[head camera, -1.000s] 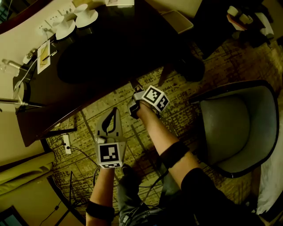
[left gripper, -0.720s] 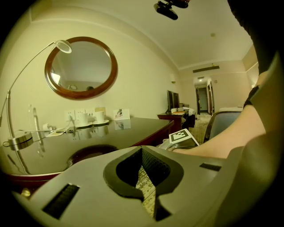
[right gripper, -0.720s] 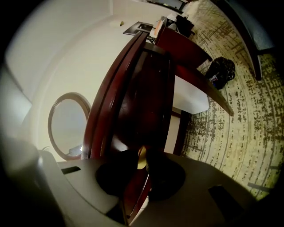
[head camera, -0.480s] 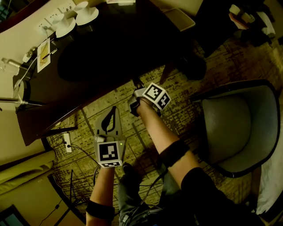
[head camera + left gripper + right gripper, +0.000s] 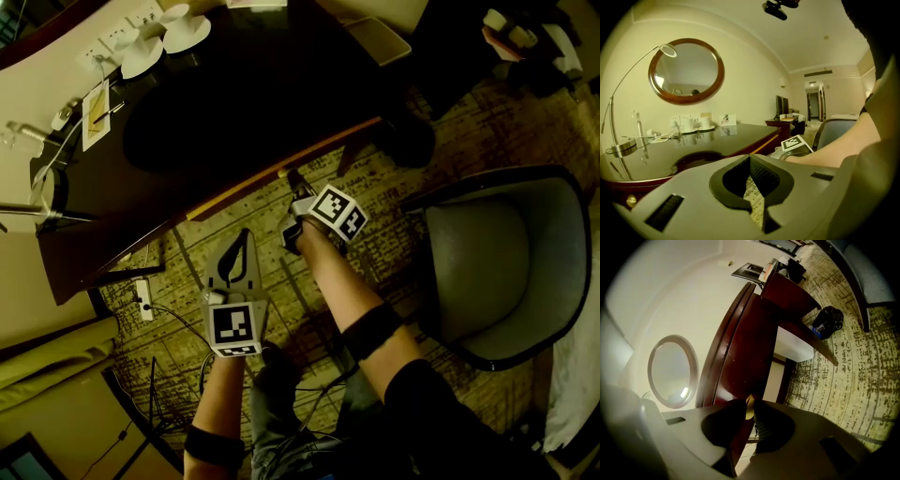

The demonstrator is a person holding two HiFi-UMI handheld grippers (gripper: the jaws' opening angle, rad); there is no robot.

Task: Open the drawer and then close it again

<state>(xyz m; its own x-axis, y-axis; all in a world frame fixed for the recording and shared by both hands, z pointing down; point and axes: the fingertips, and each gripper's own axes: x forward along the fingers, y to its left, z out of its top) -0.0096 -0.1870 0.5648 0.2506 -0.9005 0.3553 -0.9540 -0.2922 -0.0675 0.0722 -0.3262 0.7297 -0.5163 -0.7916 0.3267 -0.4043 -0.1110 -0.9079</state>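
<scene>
The dark wooden desk has a drawer standing a little way out, its lighter top edge showing as a strip. My right gripper is at the drawer front, and its jaws have just been closing. In the right gripper view they press on the small brass knob of the dark red drawer front. My left gripper hangs shut and empty over the carpet, left of the right one. In the left gripper view its jaws meet, with only carpet behind them.
A grey armchair stands close on the right. Cups and saucers, papers and a lamp base sit on the desk. A power strip and cables lie on the carpet. A round mirror hangs on the wall.
The drawer has slid out from under the desk top, so its lighter edge now shows. My right gripper has come back toward me with the knob. The left gripper stayed put.
</scene>
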